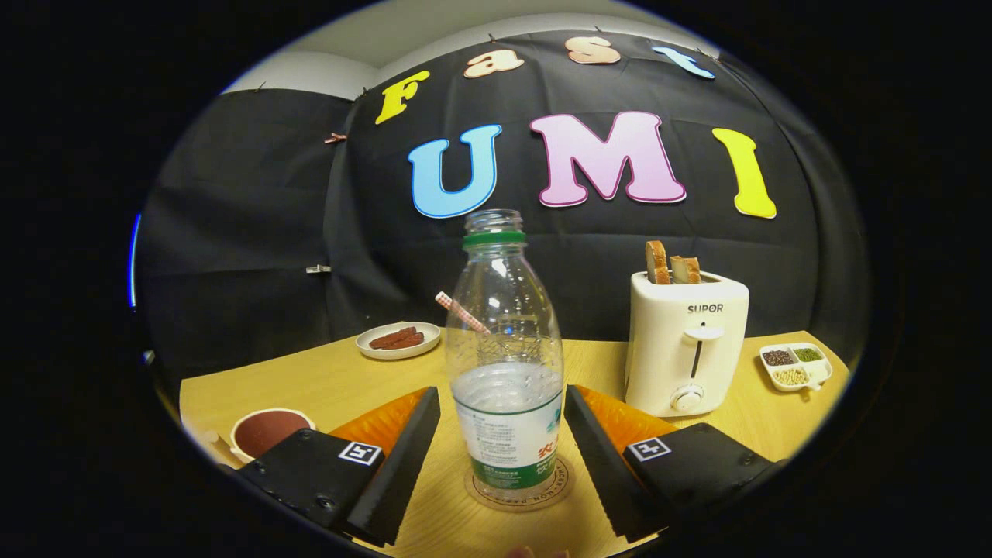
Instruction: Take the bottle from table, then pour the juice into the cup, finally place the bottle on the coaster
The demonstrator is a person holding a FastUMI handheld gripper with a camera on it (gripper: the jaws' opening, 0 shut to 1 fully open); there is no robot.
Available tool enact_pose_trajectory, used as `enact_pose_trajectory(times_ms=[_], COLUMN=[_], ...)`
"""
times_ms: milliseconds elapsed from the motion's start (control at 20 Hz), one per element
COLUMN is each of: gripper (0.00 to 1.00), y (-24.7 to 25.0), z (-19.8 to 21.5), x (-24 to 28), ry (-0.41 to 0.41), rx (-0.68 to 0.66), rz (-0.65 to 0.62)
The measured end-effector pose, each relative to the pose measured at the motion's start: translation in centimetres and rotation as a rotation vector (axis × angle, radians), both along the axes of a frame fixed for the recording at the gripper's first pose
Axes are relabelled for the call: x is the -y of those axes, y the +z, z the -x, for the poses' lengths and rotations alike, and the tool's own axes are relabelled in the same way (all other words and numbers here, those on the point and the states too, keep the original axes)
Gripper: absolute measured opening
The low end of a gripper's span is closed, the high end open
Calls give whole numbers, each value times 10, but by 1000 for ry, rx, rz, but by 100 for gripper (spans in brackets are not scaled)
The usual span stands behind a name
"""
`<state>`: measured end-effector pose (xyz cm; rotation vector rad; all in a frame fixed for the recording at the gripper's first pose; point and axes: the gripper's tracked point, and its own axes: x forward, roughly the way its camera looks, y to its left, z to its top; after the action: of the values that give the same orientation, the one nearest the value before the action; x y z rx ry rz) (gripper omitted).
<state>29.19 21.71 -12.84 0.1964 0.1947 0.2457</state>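
A: Where is the bottle [507, 364] at this moment?

B: It stands upright on the round coaster [521, 490], on the wooden bench [325, 380]. It has no cap, and some clear liquid fills the lower part.

A: And the claw [502, 453]?

B: It is released. The two fingers are spread, one on each side of the bottle, and a gap shows between each finger and the bottle. Neither finger presses on it.

A: What other things are around?

B: A cup [267, 431] with a dark inside stands to the left, just beside the left finger. Beyond the bottle, on the left, there is a small white plate [398, 339] with dark reddish pieces. A thin striped stick [462, 312] shows through the bottle; I cannot tell what it rests on.

A: And on the right?

B: A cream toaster [686, 345] with two slices of bread [671, 267] stands near the right finger. Farther right, a small divided dish [796, 366] holds beans or grains.

A: Does anything stand in the way?

B: The toaster is close to the right side of the claw.
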Motion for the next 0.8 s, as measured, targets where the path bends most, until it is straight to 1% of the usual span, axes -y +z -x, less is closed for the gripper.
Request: enact_pose_trajectory(times_ms=[250, 300, 450, 550, 650, 800], gripper=[99, 99, 99, 98, 98, 98], y=[6, 8, 21, 36, 43, 57], z=[22, 29, 55, 74, 92, 119], x=[6, 10, 20, 24, 29, 29], ry=[0, -11, -34, -32, -35, -26], rx=[26, 28, 53, 84, 84, 81], rz=[23, 29, 63, 74, 84, 57])
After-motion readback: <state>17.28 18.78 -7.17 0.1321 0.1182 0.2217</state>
